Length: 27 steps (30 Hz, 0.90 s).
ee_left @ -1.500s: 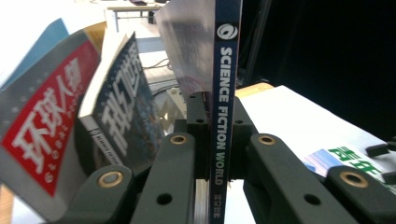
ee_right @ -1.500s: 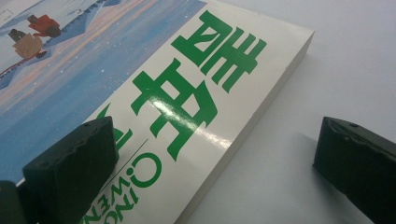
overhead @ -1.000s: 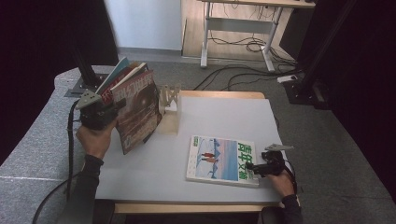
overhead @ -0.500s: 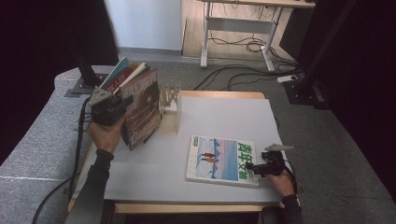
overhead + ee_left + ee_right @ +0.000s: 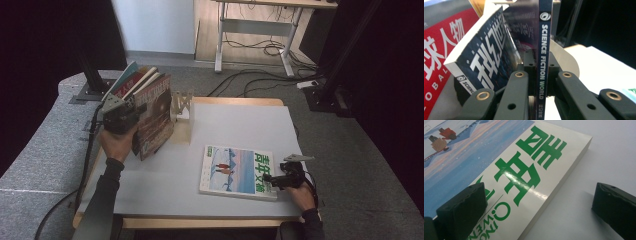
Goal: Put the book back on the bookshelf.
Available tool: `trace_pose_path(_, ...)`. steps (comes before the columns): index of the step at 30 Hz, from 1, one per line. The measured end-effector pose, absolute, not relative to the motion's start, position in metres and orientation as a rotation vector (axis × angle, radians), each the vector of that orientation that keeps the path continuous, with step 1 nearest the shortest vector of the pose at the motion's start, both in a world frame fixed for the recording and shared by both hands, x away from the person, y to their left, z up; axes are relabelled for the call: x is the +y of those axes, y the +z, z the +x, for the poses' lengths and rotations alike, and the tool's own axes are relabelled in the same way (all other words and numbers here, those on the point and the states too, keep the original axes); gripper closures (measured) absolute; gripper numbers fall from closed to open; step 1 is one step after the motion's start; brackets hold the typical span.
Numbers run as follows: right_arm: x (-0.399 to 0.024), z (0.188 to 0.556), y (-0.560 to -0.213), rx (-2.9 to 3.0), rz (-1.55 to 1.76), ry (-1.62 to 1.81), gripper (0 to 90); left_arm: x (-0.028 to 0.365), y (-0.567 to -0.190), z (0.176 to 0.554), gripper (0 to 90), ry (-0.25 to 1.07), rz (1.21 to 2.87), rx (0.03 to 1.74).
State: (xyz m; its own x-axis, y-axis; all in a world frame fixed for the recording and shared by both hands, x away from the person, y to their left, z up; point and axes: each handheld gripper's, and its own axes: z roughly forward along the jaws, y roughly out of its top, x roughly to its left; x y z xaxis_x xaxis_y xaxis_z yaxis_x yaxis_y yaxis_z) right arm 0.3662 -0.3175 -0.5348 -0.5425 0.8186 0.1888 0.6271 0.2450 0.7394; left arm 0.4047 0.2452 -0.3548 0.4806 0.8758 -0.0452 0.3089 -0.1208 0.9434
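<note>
My left gripper [image 5: 131, 114] [image 5: 540, 58] is shut on the spine of a dark "Science Fiction World" magazine [image 5: 156, 119] [image 5: 545, 32], holding it upright at the table's left edge. Its lower corner is at the tabletop. Behind it, a second dark-blue magazine [image 5: 482, 62] and a red one [image 5: 441, 42] lean over; in the high view these leaning magazines [image 5: 131, 80] fan out to the left. A pale blue and white magazine with green characters [image 5: 235, 170] [image 5: 506, 175] lies flat near the front right. My right gripper [image 5: 274, 181] [image 5: 539, 210] is open, straddling that magazine's right edge without gripping it.
A small wooden rack [image 5: 182, 106] stands just right of the held magazine, near the table's back left. The grey tabletop [image 5: 240, 125] has bare room in the middle and back right. Black stands and floor cables lie beyond the table.
My left hand has carried the dark magazine a little to the right, toward the wooden rack, and stood it more upright. The right gripper and the flat magazine have stayed put.
</note>
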Motion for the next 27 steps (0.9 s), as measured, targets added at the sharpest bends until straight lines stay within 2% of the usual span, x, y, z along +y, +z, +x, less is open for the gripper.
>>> trace_pose_path(13, -0.317, 0.366, -0.535, 2.281, 1.355, 1.179, 0.0, 0.252, -0.343, 0.404, 81.3, 0.625, 1.833, 1.065)
trace_pose_path(20, -0.317, 0.366, -0.535, 2.281, 1.355, 1.179, 0.0, 0.253, -0.335, 0.404, 79.0, 0.619, 1.835, 1.09)
trace_pose_path(25, -0.317, 0.366, -0.535, 2.282, 1.354, 1.179, 0.0, 0.255, -0.334, 0.404, 83.2, 0.577, 1.819, 1.11)
trace_pose_path(27, -0.317, 0.366, -0.535, 2.281, 1.355, 1.179, 0.0, 0.253, -0.334, 0.403, 83.9, 0.599, 1.81, 1.112)
